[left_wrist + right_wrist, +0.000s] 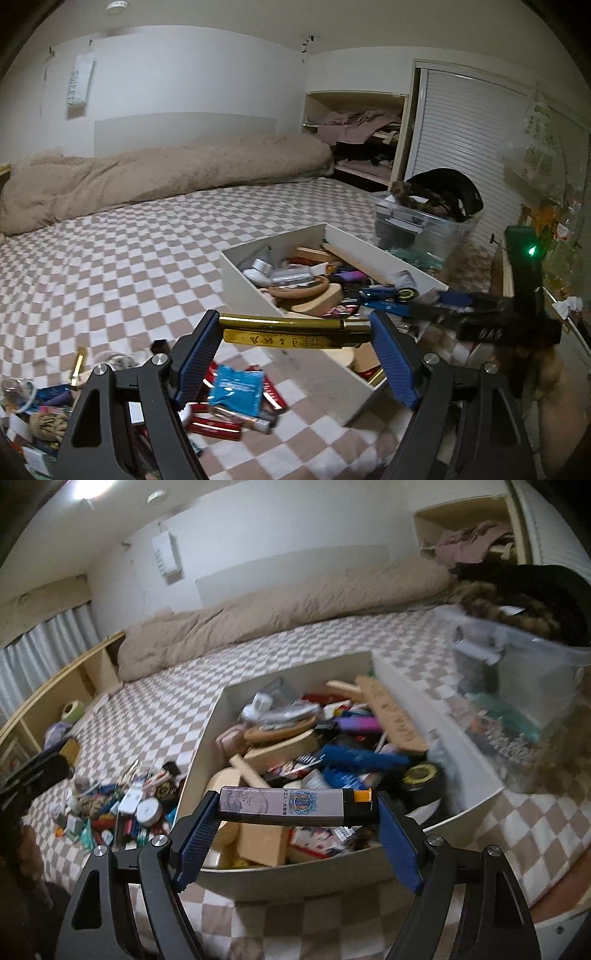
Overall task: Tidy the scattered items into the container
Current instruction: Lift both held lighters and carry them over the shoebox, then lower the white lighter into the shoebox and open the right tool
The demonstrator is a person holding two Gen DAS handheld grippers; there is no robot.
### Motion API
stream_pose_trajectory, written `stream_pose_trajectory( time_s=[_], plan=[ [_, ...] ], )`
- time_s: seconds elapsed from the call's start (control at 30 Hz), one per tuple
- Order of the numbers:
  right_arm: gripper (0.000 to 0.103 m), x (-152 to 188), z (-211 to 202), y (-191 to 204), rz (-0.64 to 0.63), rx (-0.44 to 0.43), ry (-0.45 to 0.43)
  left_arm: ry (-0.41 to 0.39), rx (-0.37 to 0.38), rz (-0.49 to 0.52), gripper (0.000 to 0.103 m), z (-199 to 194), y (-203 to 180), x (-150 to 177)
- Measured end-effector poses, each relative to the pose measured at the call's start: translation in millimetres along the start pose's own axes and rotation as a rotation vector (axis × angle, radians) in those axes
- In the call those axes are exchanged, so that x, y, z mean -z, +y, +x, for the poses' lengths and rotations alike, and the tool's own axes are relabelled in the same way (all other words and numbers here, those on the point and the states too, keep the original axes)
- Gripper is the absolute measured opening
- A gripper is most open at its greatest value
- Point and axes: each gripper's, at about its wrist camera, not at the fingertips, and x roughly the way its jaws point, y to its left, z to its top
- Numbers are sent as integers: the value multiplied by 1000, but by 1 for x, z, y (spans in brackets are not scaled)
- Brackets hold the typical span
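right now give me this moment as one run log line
left gripper: shut on gold box | right gripper: shut on grey lighter over white drawer | loose pile remains on checkered bedsheet

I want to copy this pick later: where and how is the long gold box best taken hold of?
By its two short ends, as the left claw has the gold box now: it lies crosswise, a blue pad on each end. Come from above along its length; it is long and slim, so end grips likely stop it twisting.

Below the left claw point(295, 328) a blue packet point(238, 391) is motion-blurred, its print unreadable, and the scattered pile point(44, 417) left of it runs off the frame edge
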Motion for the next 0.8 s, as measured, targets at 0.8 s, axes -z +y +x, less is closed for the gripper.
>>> stream_pose_trajectory(
  time_s=[0.8],
  plan=[
    [90,14,23,41,-156,-43,115,230,110,-87,81,105,-17,-45]
  ],
)
